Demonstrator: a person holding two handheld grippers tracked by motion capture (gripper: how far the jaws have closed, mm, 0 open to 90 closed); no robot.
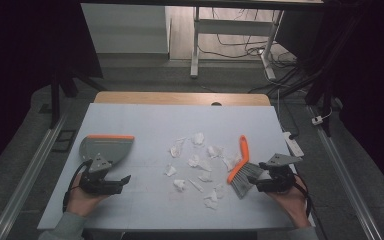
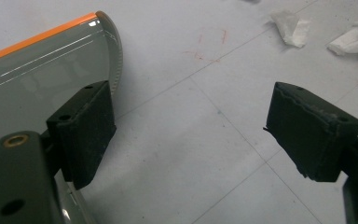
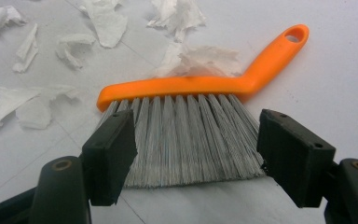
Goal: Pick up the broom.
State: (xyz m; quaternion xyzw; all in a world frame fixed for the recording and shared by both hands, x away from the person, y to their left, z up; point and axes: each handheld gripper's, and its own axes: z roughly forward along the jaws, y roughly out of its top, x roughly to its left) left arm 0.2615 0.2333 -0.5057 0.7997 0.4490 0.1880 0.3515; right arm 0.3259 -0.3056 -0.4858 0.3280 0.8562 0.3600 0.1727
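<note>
A grey dustpan [image 1: 107, 146] with an orange lip lies on the left of the pale table mat [image 1: 150, 120]. My left gripper [image 1: 122, 180] hovers open just in front of it. In the left gripper view the dustpan [image 2: 37, 70] lies under the left jaw and the gripper [image 2: 191, 135] has bare mat between its jaws. An orange-handled brush [image 1: 242, 161] with grey bristles lies on the right. My right gripper [image 1: 258, 183] is open beside the bristles. In the right gripper view the open gripper [image 3: 196, 149] frames the bristles [image 3: 191, 135] without touching them.
Several torn white paper scraps [image 1: 200, 164] are scattered over the middle of the mat between dustpan and brush; some scraps [image 3: 102, 21] lie just beyond the brush. The table's wooden far edge [image 1: 180, 98] borders a floor with desk legs and cables.
</note>
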